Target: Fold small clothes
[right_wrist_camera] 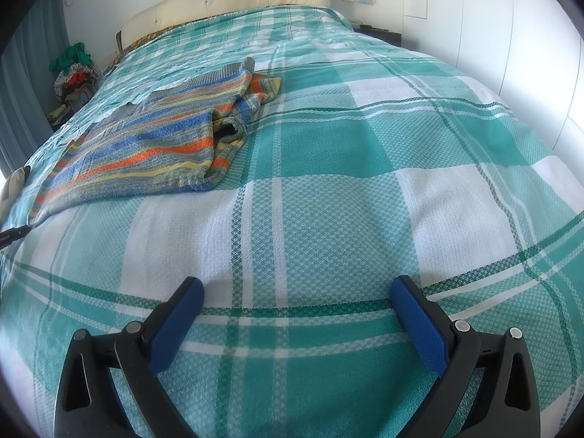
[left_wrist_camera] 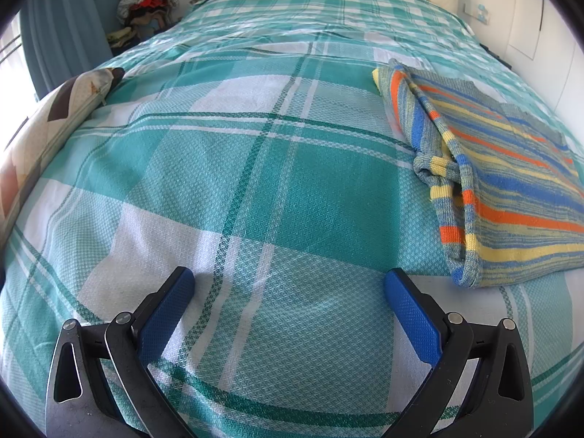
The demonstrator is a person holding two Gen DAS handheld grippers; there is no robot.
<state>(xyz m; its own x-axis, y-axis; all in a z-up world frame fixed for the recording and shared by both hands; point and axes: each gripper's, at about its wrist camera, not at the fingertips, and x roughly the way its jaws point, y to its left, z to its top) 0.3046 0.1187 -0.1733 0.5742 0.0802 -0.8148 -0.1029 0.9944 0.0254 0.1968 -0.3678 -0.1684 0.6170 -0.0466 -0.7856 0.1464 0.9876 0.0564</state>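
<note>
The left gripper (left_wrist_camera: 288, 284) has its two blue-padded fingers (left_wrist_camera: 166, 314) spread wide apart, with nothing between them; they hang over the teal-and-white plaid bedspread (left_wrist_camera: 255, 168), and whether the tips touch the cloth cannot be told. The right gripper (right_wrist_camera: 296, 294) is the same: its blue pads (right_wrist_camera: 419, 325) stand far apart, empty, above a dark green stripe of the bedspread (right_wrist_camera: 328, 168).

The striped knit sweater (left_wrist_camera: 511, 182) lies flat on the bed, between the two grippers and clear of both. It shows bands of blue, orange, yellow and grey-green. In the left wrist view it sits to the right, with one sleeve folded in along its near-left edge, the ribbed cuff lying on the body. In the right wrist view the sweater (right_wrist_camera: 157, 146) lies to the left, its hem toward the foot edge of the bed and the folded sleeve bunched along its right side.

A patterned cushion (left_wrist_camera: 47, 127) rests at the bed's left edge. A cream padded headboard (right_wrist_camera: 226, 0) stands at the far end, and a heap of clothes (left_wrist_camera: 146, 0) sits beside the bed's far left corner.
</note>
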